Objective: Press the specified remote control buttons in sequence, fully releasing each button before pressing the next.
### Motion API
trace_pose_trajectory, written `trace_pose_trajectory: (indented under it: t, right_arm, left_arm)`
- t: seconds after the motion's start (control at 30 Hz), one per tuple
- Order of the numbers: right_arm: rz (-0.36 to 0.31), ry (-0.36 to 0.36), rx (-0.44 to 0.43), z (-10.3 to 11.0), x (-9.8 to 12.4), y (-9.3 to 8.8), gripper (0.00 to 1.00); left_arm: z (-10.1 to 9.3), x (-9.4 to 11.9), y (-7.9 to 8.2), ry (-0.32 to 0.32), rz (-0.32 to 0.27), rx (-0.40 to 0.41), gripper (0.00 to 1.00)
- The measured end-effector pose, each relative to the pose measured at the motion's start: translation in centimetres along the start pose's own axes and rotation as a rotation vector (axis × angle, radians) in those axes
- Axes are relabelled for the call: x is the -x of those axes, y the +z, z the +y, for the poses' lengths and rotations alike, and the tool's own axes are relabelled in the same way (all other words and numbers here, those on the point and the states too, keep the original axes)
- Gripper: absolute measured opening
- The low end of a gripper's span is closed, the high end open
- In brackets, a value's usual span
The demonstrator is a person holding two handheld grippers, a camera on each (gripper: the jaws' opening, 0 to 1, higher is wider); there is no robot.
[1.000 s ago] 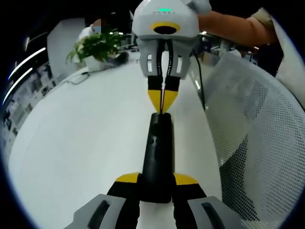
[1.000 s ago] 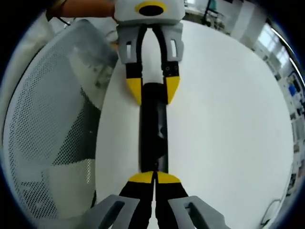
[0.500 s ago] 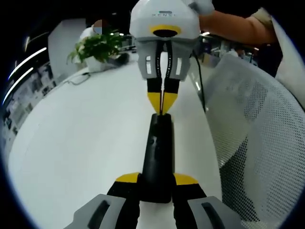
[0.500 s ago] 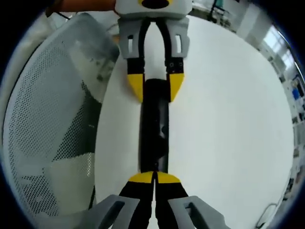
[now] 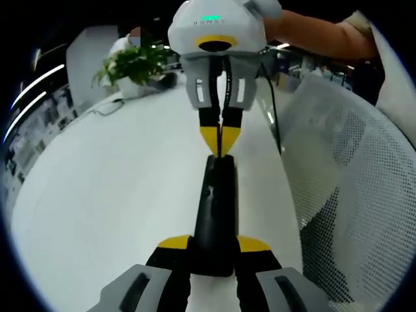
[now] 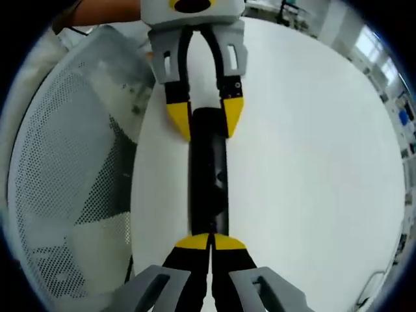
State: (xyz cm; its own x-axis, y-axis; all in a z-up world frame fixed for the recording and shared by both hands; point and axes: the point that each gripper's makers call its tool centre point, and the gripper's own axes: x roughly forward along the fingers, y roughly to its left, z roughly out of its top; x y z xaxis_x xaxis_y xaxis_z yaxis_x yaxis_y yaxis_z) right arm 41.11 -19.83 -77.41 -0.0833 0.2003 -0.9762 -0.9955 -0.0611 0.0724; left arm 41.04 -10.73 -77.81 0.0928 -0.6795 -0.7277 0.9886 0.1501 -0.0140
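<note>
A long black remote control (image 5: 214, 208) lies lengthwise over the white table (image 5: 117, 195). My left gripper (image 5: 213, 246) is shut on its near end, one yellow-tipped jaw on each side. My right gripper (image 5: 220, 140) comes down from the top of the left gripper view, shut, with its yellow tips touching the remote's far end. In the right gripper view the right gripper (image 6: 209, 242) has its closed tips against the near end of the remote (image 6: 208, 175). The left gripper (image 6: 205, 119) clamps the remote's far end there.
A white mesh chair (image 5: 344, 182) stands close beside the table edge, seen also as a mesh chair (image 6: 71, 162). A potted plant (image 5: 133, 62) and a thin cable (image 5: 107, 107) sit at the table's far end. A person's arm (image 5: 318, 36) holds the right gripper.
The right gripper's body has tilted slightly while its shut tips stay on the remote's end. The left gripper and the remote have not moved.
</note>
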Motion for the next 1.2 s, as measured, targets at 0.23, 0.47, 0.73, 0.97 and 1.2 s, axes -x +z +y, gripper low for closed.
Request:
trace_pose_trajectory:
  t: [0.23, 0.47, 0.73, 0.97, 1.2]
  right_arm:
    - [0.011, -0.001, 0.016, -0.1, 0.0, -0.1, 0.0]
    - [0.016, 0.004, 0.006, 0.0, 0.1, -0.1, 0.0]
    - [0.017, 0.008, 0.022, 0.1, 0.2, -0.1, 0.0]
    - [-0.013, -0.005, 0.001, 0.1, 1.5, 0.0, 0.0]
    - [-0.028, -0.022, 0.009, 0.0, 2.6, 0.7, 0.0]
  left_arm:
    - [0.0, 0.0, 0.0, -0.001, -0.001, 0.001, 0.24]
    - [0.1, 0.0, 0.0, 0.0, -0.003, 0.001, 0.24]
    - [0.1, 0.0, 0.0, 0.001, -0.005, 0.002, 0.24]
    - [0.1, 0.0, 0.0, 0.002, -0.008, 0.002, 0.24]
    - [0.1, 0.0, 0.0, 0.001, -0.008, 0.0, 0.24]
